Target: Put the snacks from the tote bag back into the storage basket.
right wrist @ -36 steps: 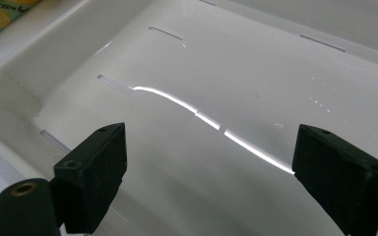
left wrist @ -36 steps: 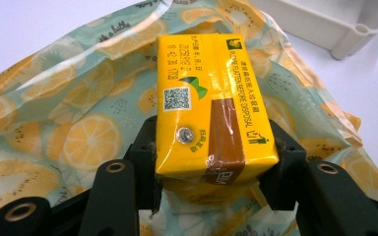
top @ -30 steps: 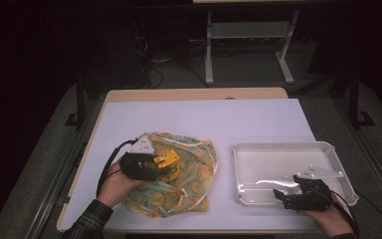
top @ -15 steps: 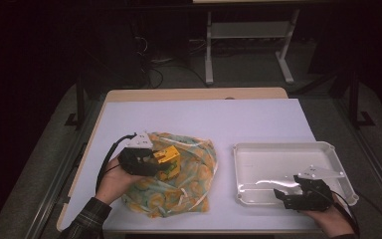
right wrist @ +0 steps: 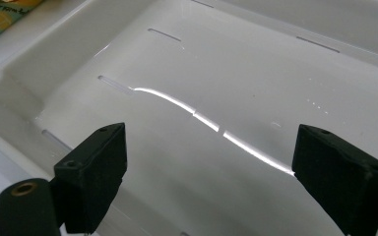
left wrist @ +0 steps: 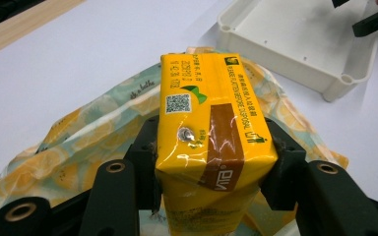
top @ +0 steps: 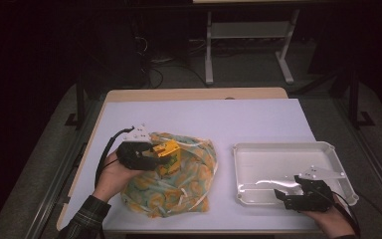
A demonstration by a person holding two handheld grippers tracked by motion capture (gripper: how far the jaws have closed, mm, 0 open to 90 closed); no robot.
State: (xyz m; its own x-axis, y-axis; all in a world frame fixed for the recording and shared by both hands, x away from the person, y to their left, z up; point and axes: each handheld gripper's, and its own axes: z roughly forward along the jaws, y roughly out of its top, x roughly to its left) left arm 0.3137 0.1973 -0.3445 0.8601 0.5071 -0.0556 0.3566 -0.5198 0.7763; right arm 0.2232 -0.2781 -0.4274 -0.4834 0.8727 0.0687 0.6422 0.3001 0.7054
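A yellow drink carton with a brown stripe sits between the jaws of my left gripper, which is shut on it and presses both its sides. In the high view the carton and left gripper hang just above a lemon-print mesh bag lying on the white table. My right gripper rests at the near edge of a white plastic tray. Its jaws stand wide open over the tray's bare floor, with nothing between them.
The bag spreads under the carton, and the tray's corner lies a short way beyond it. The table's wooden far edge and a metal stand on the dark floor lie behind.
My left gripper with the carton has shifted slightly up and away over the bag. The right gripper has stayed still.
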